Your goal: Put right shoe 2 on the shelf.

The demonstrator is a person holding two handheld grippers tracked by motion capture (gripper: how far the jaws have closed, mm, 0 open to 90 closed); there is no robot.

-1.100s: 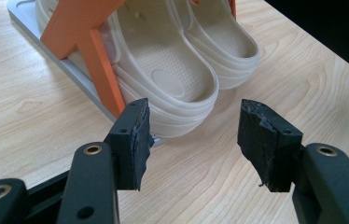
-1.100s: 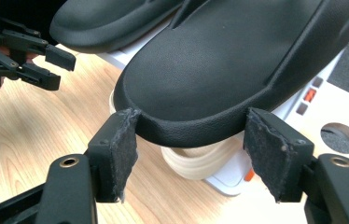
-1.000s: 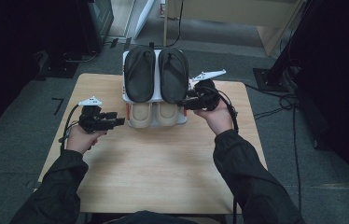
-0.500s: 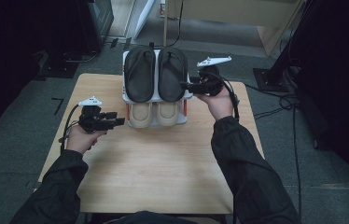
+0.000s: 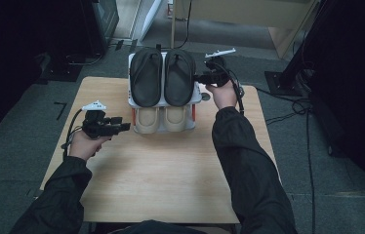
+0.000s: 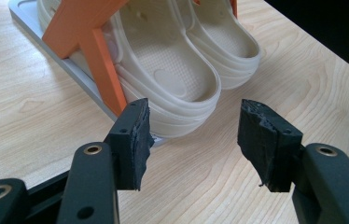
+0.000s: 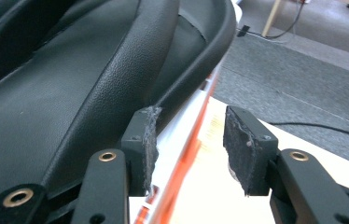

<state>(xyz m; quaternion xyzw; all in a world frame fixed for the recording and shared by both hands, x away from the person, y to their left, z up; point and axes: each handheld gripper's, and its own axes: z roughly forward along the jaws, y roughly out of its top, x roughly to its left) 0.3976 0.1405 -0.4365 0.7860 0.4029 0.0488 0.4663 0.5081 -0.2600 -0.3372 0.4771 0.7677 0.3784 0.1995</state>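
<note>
A two-tier rack (image 5: 196, 99) stands at the table's far edge. Two black slippers (image 5: 146, 78) (image 5: 179, 75) lie on its upper shelf and two beige slippers (image 5: 147, 119) (image 5: 175, 118) below. My right gripper (image 5: 199, 78) is level at the right black slipper's outer edge. In the right gripper view, its jaws (image 7: 189, 121) have just been closing and stand partly open; that slipper (image 7: 70, 84) lies against the left jaw and the rack's orange strut (image 7: 184, 170) shows in the gap. My left gripper (image 5: 124, 126) is open, facing the beige slippers (image 6: 172, 79) with nothing between its pads (image 6: 137, 135).
The wooden table (image 5: 171, 175) has bare room in front of the rack. Its grey base (image 6: 70, 70) and an orange strut (image 6: 100, 56) lie just ahead of the left jaws. Cables (image 5: 288, 117) run over the grey floor to the right, and dark furniture stands at the back.
My right hand has moved away from me along the rack's right side, up to the far part of the right black slipper, and its jaws have narrowed. The left hand has stayed put.
</note>
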